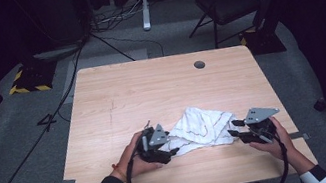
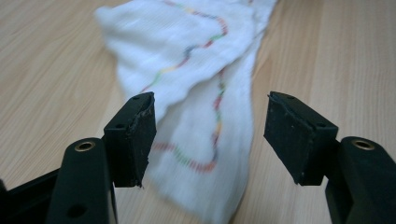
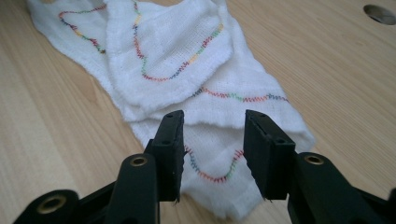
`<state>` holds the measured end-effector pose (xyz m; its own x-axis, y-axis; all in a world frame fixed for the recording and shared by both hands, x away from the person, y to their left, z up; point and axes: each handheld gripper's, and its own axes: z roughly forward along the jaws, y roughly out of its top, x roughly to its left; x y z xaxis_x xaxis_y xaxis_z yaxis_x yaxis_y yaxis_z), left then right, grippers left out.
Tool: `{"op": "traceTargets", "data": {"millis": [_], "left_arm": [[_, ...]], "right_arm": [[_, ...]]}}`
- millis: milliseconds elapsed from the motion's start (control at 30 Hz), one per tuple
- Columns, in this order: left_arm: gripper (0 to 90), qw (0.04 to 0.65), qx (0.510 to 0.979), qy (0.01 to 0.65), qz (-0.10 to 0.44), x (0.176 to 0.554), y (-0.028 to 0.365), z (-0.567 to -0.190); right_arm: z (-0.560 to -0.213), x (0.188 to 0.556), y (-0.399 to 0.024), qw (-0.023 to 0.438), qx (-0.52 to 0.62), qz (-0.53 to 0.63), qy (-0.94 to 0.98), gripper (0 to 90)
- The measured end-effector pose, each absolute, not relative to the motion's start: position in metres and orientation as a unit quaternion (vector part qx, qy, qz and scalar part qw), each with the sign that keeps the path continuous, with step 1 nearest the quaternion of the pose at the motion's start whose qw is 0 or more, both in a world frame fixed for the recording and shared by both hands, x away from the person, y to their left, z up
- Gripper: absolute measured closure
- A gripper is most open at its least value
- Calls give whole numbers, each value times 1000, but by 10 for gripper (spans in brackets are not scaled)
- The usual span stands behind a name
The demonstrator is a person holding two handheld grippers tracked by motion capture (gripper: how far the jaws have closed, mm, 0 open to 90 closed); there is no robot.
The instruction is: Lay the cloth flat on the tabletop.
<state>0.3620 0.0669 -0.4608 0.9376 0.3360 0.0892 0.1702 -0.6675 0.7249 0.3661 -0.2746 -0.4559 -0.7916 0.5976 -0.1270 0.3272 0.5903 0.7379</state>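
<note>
White cloth (image 1: 201,128) crumpled (coloured stitching) on table (image 1: 151,93), left gripper (image 1: 165,148) and right gripper (image 1: 235,129) flanking the cloth, jaws parted, gripping nothing

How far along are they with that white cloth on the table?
The white cloth already lies partly doubled over, one flap resting on the layer beneath, though bunched and uneven. Right now neither tool grips it: the left gripper and the right gripper both stand open with cloth edges between their jaws. Probably left: squaring the folds into a neat bundle on the table.
</note>
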Motion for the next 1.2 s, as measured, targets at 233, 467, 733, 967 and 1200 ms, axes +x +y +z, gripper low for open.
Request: {"op": "traceTargets", "data": {"millis": [233,467,733,967,1200], "left_arm": [[355,359,923,98,99,377,12,-473],[630,343,929,105,93,402,15,-487],[875,349,927,103,95,409,35,-481],[878,369,914,128,106,414,59,-466],[874,347,913,184,109,430,96,-473]], "right_arm": [[-468,395,-248,173,252,335,891,603],[-483,413,-244,137,248,320,904,653],[-481,413,-241,150,234,309,909,868],[-461,407,-259,187,264,338,884,878],[-462,414,-275,197,313,329,869,857]]}}
